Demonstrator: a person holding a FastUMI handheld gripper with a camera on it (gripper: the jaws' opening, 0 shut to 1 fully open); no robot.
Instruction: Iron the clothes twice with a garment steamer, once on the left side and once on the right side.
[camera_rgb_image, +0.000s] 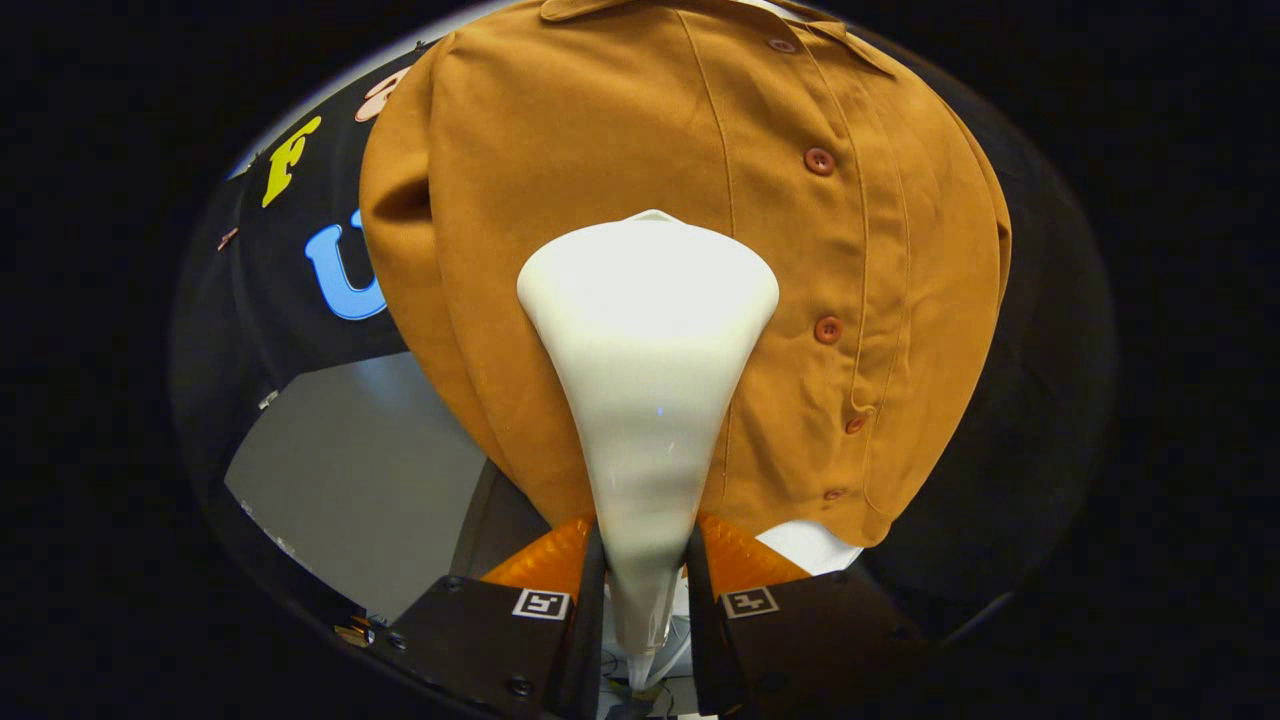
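A brown button-up shirt (560, 180) hangs upright in front of me, its row of buttons (819, 161) running down to the right of centre. A white garment steamer (648, 340) rises from between my fingers, its wide head against the shirt's front just left of the button row. My gripper (645, 560) is shut on the steamer's narrow handle, one finger pressing on each side. The steamer's face and the cloth under it are hidden.
The black booth wall (300, 300) hangs behind the shirt on the left. A grey surface (360, 480) lies below it, to the left of my fingers. Something white (815, 545) shows under the shirt's hem on the right.
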